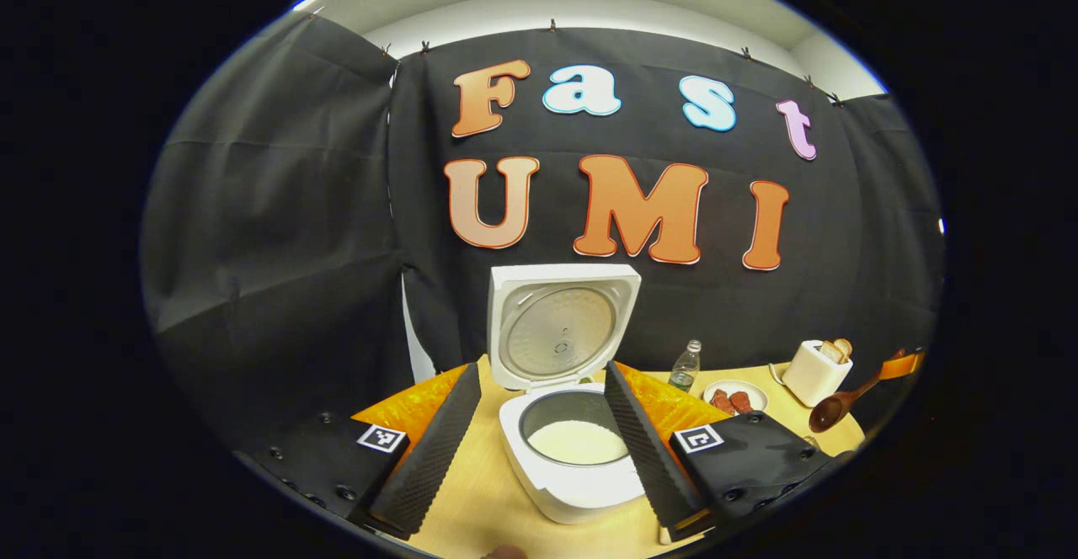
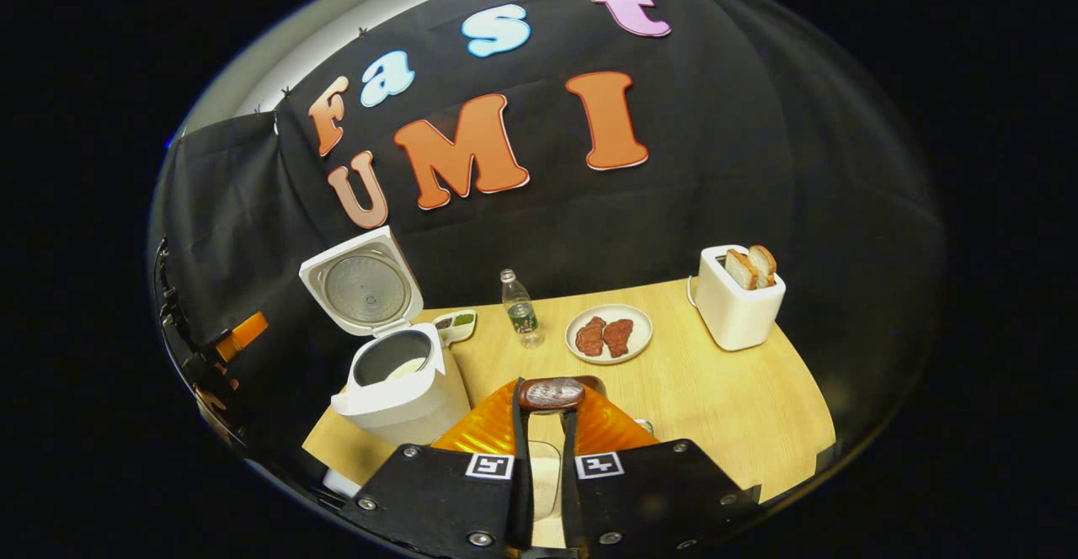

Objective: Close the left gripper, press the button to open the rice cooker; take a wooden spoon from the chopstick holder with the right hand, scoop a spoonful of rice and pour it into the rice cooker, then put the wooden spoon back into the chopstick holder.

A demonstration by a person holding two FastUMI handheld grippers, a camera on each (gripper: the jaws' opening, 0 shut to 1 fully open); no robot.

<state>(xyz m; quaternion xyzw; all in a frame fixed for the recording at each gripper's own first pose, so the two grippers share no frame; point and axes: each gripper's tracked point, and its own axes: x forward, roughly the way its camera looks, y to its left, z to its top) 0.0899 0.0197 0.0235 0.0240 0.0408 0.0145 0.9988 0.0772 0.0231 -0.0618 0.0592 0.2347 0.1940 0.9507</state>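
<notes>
Wooden table (image 2: 716, 399), rice cooker (image 1: 573, 466) lid up, rice inside; left gripper (image 1: 539, 449) wide apart; right gripper (image 2: 546, 433) clamped on wooden spoon (image 2: 552, 394)

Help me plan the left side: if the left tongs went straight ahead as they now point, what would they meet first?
Probably the open rice cooker: it sits between the spread left tongs, its pot holding rice, its raised lid behind. Depth is uncertain.

Raised lid (image 1: 563, 327) blocks behind the rice cooker (image 1: 575, 458); above stands open.
</notes>
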